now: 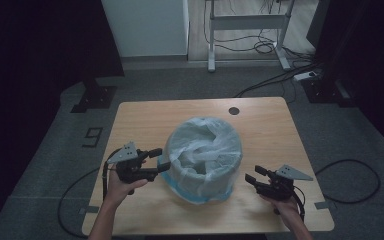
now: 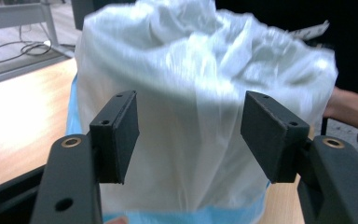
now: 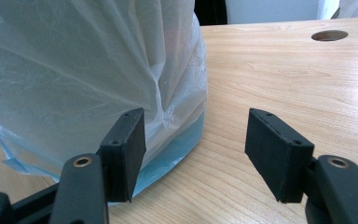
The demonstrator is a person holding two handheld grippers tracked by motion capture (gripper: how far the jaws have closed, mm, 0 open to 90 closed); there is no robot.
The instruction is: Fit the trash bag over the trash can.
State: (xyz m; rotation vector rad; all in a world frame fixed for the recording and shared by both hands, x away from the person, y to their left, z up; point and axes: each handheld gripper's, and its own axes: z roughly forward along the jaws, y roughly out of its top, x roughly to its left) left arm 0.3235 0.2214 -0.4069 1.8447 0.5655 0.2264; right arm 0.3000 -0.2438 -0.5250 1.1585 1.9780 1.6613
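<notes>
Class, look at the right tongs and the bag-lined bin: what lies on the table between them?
Nothing: in the high view, bare wooden table separates the right tongs from the bag-lined bin. The right gripper view shows the same open gap.

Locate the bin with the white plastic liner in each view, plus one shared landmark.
High view: the lined bin sits mid-table between the two tongs.
Left gripper view: it fills the centre, beyond the open jaws.
Right gripper view: upper left, by the left jaw.
Shared landmark: the blue band at its base.
</notes>
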